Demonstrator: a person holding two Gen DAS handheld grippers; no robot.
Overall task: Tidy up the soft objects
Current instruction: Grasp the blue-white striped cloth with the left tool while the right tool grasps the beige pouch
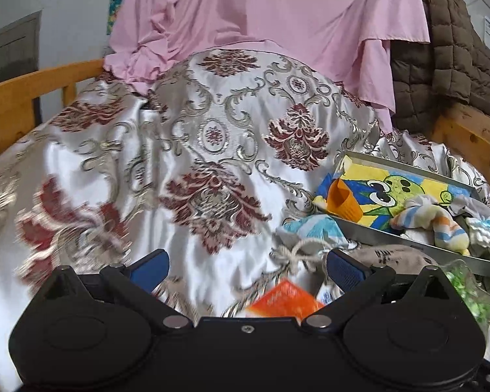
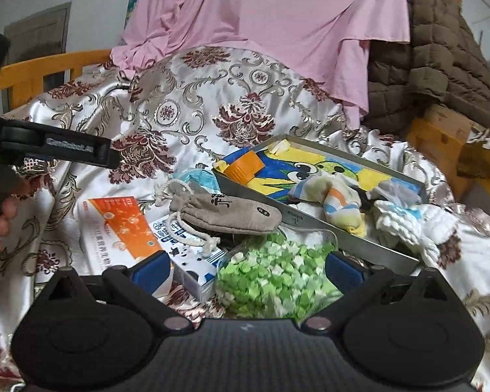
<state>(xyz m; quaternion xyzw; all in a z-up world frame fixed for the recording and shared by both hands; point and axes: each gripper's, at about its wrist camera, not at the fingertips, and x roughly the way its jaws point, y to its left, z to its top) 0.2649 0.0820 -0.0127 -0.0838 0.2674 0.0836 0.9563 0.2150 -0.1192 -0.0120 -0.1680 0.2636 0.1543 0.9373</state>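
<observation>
Bed (image 2: pixel 212 98) w/ tray (image 2: pixel 375 248), pouch (image 2: pixel 225 212), boxes (image 2: pixel 121 225)

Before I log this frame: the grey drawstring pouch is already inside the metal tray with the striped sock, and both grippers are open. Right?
Not quite. The grey drawstring pouch lies outside the metal tray, against its near wall, as the right wrist view shows. The striped sock is in the tray, and the left gripper and right gripper are open.

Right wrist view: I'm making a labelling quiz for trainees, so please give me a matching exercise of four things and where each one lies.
Things:
1. orange cup
2. grey drawstring pouch
3. bag of green pieces
4. brown quilted jacket

Places:
A. between the open right gripper's fingers
B. inside the metal tray
C. on the boxes, left of the tray
D. draped at far right

Pairs: 1-B, 2-C, 3-A, 4-D
</observation>
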